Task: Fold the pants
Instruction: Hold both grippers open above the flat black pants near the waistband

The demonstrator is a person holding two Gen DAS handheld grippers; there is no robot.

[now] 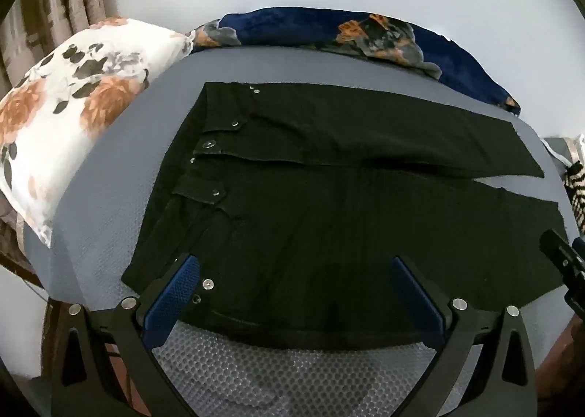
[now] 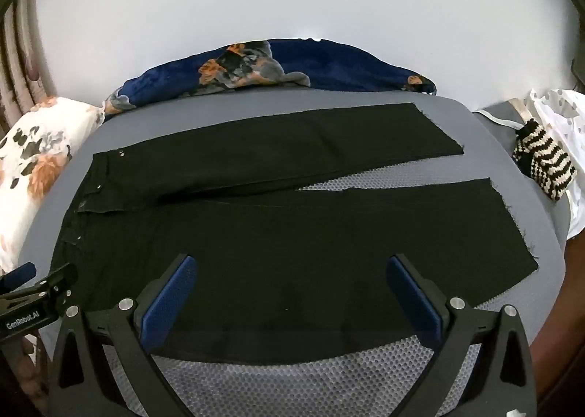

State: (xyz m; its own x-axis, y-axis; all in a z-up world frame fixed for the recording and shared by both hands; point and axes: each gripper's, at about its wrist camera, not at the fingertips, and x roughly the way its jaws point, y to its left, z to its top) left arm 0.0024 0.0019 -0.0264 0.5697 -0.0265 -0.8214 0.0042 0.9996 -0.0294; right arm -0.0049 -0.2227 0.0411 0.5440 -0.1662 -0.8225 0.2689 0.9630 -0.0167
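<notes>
Black pants (image 1: 329, 205) lie flat on the grey bed (image 1: 109, 226), waist to the left, two legs spread to the right (image 2: 292, 234). My left gripper (image 1: 292, 270) is open, its blue pads over the near edge of the pants by the waist. My right gripper (image 2: 290, 270) is open over the near leg's edge, further right. Neither holds the cloth. The right gripper shows at the right edge of the left wrist view (image 1: 563, 263). The left gripper shows at the left edge of the right wrist view (image 2: 33, 296).
A floral white pillow (image 1: 69, 117) lies at the left. A dark blue floral blanket (image 1: 347, 33) is bunched along the far edge by the white wall. A striped knitted item (image 2: 544, 164) and white cloth (image 2: 559, 109) lie at the right.
</notes>
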